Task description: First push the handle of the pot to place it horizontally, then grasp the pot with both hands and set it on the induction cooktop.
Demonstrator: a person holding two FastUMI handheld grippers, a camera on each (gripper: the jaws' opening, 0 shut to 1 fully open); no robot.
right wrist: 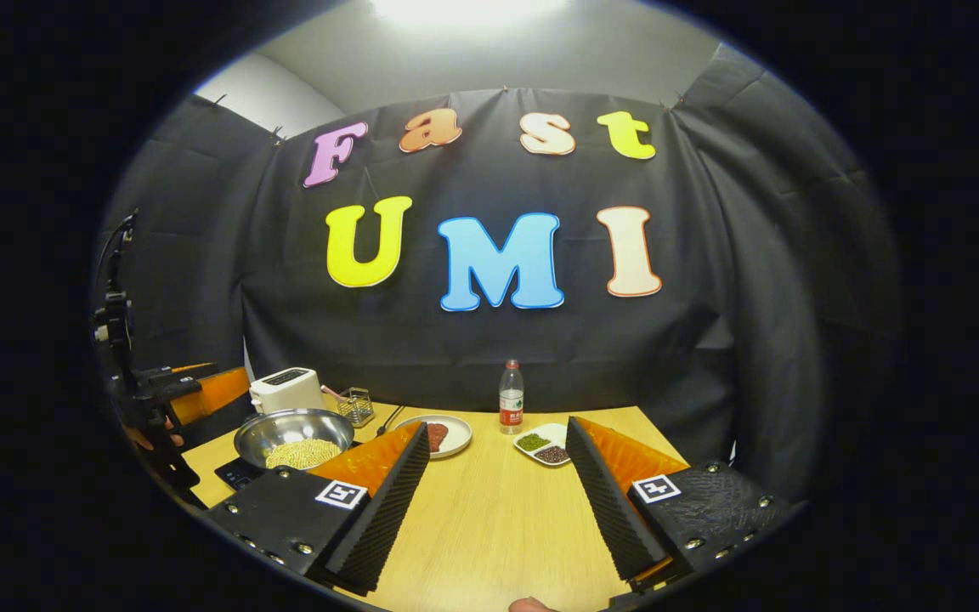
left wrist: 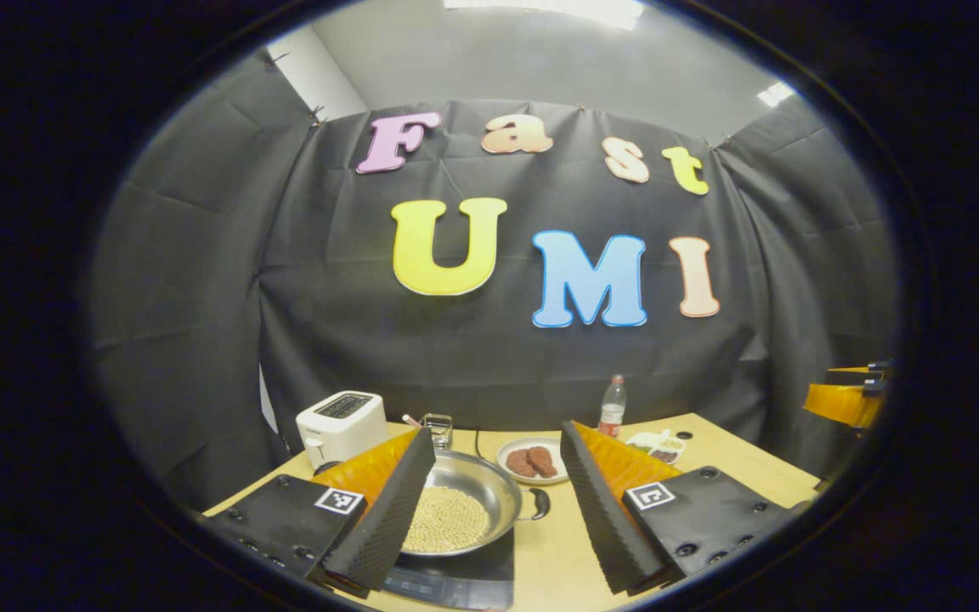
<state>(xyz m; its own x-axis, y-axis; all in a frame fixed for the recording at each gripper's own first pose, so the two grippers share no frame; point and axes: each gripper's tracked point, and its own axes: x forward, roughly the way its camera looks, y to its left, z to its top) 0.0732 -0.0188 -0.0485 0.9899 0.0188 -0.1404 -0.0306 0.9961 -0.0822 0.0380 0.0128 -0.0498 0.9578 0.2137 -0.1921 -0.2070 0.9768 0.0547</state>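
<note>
Shallow steel pot (left wrist: pixel 455 506) of pale beans sits on the flat black induction cooktop (left wrist: pixel 464 578), on the left part of the wooden table (left wrist: pixel 557 544). Its short dark handle (left wrist: pixel 538 503) points right, roughly level across the left gripper view. Your left gripper (left wrist: pixel 498 501) hangs just above and near it, jaws wide, holding nothing. Your right gripper (right wrist: pixel 498 501) is also wide, empty, over bare table well right of the pot. In the right gripper view the pot sits far-left, handle hidden behind a finger.
</note>
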